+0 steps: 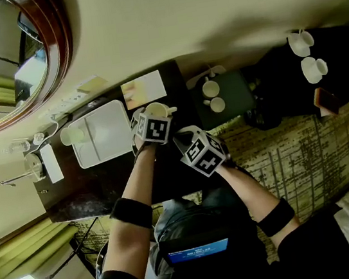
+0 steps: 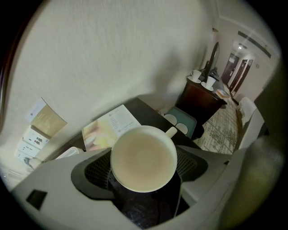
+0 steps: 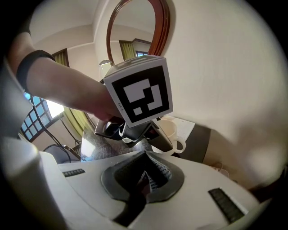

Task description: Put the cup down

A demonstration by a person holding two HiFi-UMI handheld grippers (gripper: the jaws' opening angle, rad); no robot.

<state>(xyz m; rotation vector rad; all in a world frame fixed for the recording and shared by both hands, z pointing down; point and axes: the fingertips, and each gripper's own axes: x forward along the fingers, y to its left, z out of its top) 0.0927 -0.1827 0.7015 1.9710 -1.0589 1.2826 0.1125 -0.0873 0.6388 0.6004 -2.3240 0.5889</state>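
cup sits gripped in steeply downward-pointing left tongs.

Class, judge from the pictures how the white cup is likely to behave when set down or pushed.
The cup looks like glazed ceramic, so probably rigid, slick and chip-prone on the dark desk. It seems empty, so likely light. Its wide round body should stand steadily; the side handle would stop rolling.

dim interior. daylight glares from gridded window at left. round white ceramic cup softly lit; dark glossy tabletop underexposed. fisheye corners black.
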